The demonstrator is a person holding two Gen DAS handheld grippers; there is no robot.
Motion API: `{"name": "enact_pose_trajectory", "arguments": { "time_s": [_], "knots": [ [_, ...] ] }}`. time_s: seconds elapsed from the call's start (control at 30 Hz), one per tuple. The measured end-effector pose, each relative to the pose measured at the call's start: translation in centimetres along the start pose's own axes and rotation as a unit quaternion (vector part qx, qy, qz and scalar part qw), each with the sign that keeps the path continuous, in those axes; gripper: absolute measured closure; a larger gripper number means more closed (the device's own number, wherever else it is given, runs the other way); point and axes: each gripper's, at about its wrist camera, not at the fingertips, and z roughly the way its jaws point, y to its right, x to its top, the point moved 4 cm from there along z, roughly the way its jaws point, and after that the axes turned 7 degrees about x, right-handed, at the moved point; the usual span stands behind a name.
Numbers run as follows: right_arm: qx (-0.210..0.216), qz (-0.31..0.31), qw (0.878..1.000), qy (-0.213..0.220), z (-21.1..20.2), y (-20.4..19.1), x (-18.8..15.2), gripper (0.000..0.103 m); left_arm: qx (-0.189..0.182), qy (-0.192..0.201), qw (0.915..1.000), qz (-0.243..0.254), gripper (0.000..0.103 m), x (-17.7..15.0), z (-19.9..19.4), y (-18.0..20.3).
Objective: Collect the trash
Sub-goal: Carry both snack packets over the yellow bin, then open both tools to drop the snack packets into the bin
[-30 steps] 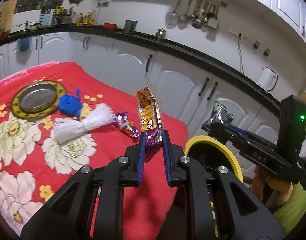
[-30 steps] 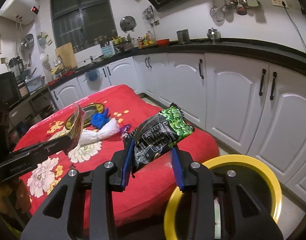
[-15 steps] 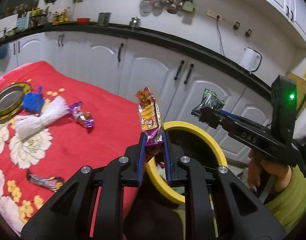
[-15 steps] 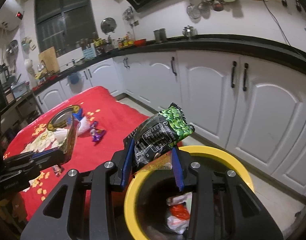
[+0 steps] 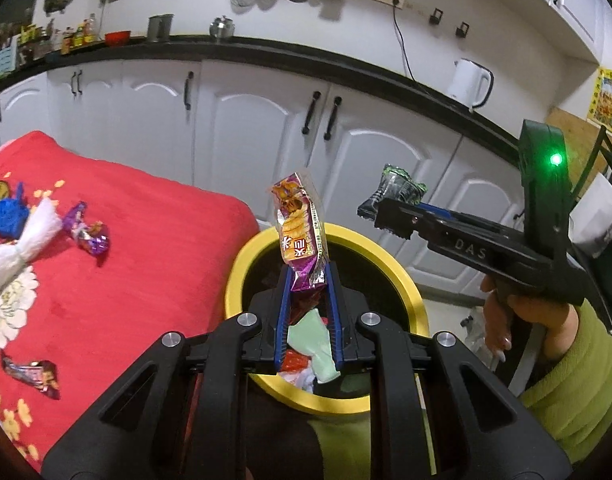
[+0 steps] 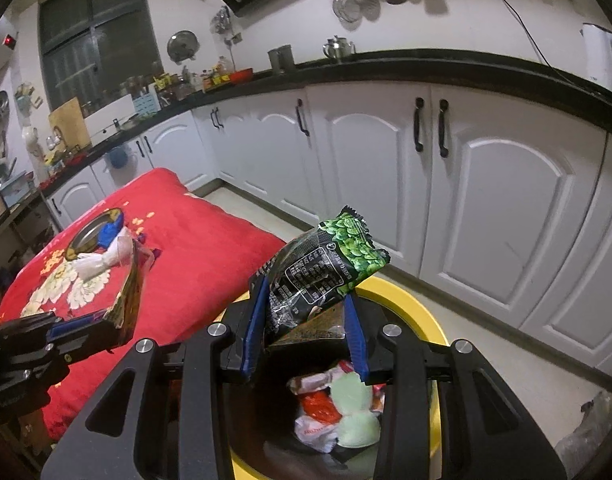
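My left gripper (image 5: 308, 270) is shut on an orange and purple snack wrapper (image 5: 299, 226) and holds it upright over the yellow-rimmed trash bin (image 5: 390, 258). My right gripper (image 6: 306, 292) is shut on a green and black snack packet (image 6: 326, 268), also above the bin (image 6: 422, 312), which holds several crumpled wrappers (image 6: 338, 408). The right gripper with its packet (image 5: 398, 190) shows at the right of the left wrist view. Two candy wrappers (image 5: 87, 232) (image 5: 31, 372) lie on the red cloth.
A table with a red flowered cloth (image 5: 125, 280) stands left of the bin. A white tassel (image 5: 21, 246), a blue tassel (image 5: 7, 214) and a gold-rimmed dish (image 6: 87, 234) lie on it. White cabinets (image 6: 486, 220) run behind.
Both grippers have swung right from the table with their wrappers and now hang over the bin. Both stay shut.
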Motion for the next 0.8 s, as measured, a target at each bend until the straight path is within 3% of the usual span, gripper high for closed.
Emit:
{"name": "enact_pose_trajectory", "arguments": {
  "time_s": [0.67,0.8],
  "knots": [
    [-0.002,0.014,0.999,-0.050,1.5,3.1,-2.3,0.066,-0.027,-0.064,0.9975,0.015,0.092,-2.3,4.7,2.5],
    [0.001,0.019,0.998,-0.060,1.7,3.5,-2.6,0.061,-0.024,-0.066,0.9974,0.013,0.089,-2.4,5.1,2.4]
  ]
}}
